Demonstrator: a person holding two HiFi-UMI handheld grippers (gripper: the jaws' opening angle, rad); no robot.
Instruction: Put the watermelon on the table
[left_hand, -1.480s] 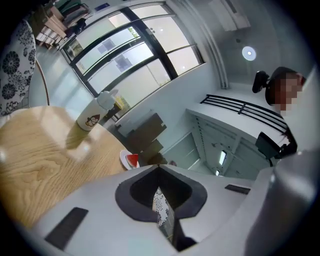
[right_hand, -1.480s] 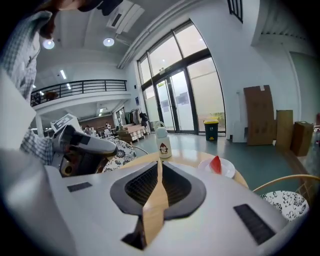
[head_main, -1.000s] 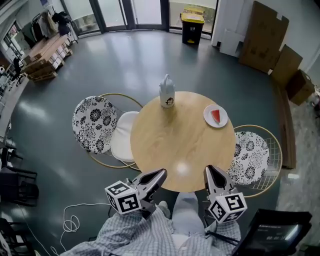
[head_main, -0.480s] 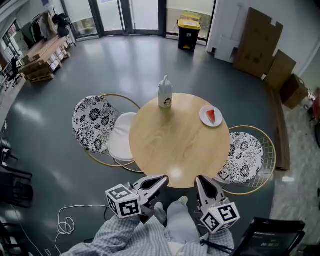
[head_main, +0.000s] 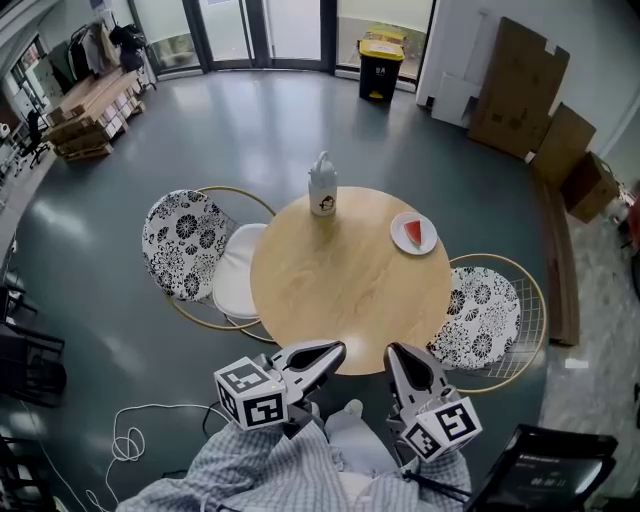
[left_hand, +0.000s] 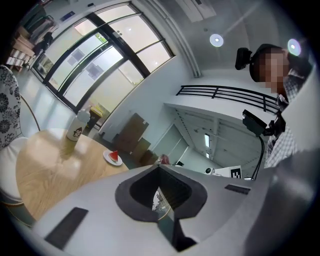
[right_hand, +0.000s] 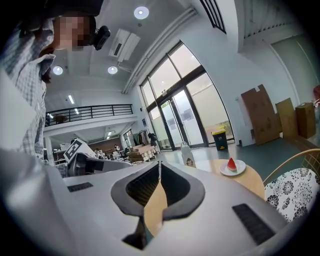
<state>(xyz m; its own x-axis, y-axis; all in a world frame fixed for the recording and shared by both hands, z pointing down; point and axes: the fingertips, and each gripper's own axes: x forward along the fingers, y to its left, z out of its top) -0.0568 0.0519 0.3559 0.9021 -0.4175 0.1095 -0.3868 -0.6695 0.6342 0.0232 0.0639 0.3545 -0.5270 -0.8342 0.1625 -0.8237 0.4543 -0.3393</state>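
A red watermelon slice (head_main: 413, 233) lies on a small white plate (head_main: 424, 242) at the far right of the round wooden table (head_main: 340, 290). It also shows as the slice (left_hand: 114, 156) in the left gripper view and the slice (right_hand: 231, 164) in the right gripper view. My left gripper (head_main: 340, 347) and right gripper (head_main: 392, 351) hover side by side at the table's near edge, far from the plate. Both are shut and hold nothing, as the left gripper (left_hand: 159, 163) and right gripper (right_hand: 159, 163) show in their own views.
A white bottle (head_main: 322, 186) with a cartoon label stands at the table's far edge. One patterned chair (head_main: 180, 245) is at the left of the table and another chair (head_main: 483, 315) at the right. A cable (head_main: 128, 446) lies on the floor at the lower left. A yellow-lidded bin (head_main: 380, 55) and cardboard (head_main: 520, 85) stand far behind.
Both grippers have risen a little and come back from over the tabletop to its near edge. They stay shut and empty. The table has shifted slightly left in the head view.
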